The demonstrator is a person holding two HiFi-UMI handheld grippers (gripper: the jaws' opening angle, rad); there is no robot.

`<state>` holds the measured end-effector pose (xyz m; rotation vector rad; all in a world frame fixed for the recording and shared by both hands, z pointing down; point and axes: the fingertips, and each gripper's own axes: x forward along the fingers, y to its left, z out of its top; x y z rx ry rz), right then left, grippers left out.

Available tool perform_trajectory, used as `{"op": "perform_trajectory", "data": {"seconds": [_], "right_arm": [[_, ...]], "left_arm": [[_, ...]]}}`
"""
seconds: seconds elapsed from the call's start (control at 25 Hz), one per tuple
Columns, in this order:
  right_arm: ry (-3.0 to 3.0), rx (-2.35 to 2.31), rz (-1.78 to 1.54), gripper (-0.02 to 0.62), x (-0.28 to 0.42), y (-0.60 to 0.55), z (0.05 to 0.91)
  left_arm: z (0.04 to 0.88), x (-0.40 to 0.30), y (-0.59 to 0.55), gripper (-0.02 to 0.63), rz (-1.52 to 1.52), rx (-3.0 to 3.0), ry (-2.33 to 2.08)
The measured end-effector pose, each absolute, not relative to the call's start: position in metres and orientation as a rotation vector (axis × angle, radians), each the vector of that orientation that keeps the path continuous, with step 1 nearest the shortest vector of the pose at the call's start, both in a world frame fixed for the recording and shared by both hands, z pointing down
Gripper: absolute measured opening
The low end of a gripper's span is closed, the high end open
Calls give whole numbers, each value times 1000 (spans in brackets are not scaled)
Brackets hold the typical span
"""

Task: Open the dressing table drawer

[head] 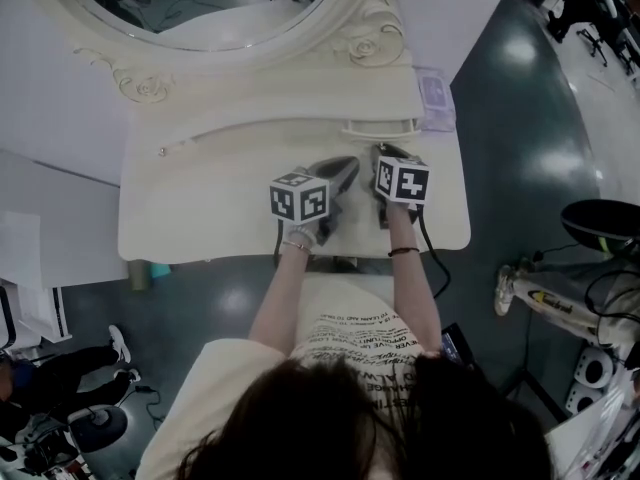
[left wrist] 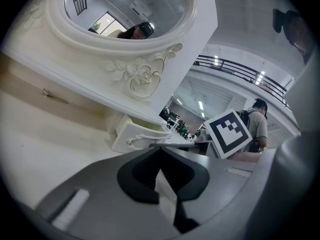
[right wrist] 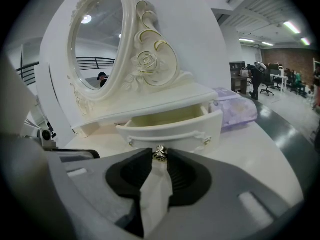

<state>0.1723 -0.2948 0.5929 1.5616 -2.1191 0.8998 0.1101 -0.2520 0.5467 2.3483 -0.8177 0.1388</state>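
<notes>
Step in hand: drawing out the drawer (right wrist: 170, 126). It sits under the mirror shelf, at 1 o'clock on the counter (head: 200, 218). It already stands part way out, and its cream inside shows in the right gripper view.

How to do it well (my judgement):
- Pull straight toward 6 o'clock, along the drawer's own run, level and without twisting.
- The small metal knob (right wrist: 160, 154) looks smooth and is held only at the very tips, so the squeeze should be steady and the pull slow, or it may slip free.
- The drawer looks light, so a jerk might bring it right out or drag the whole mirror unit across the counter.

Fingers:
- Right gripper (right wrist: 160, 156): drawn in onto the knob at the middle of the drawer front, pinching it.
- Left gripper (left wrist: 160, 151): just beside the right one, at its 9 o'clock. The tips are together with nothing between them and hold nothing. I cannot tell whether it rests on the counter.
</notes>
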Motion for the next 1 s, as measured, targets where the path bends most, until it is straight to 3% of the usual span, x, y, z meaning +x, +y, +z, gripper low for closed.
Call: {"op": "perform_trajectory", "data": {"seconds": [1.0], "right_arm": [[-2103, 1582, 908, 101, 172, -274, 592]], "left_arm": [[541, 109, -232, 0, 125, 2364, -767]]}}
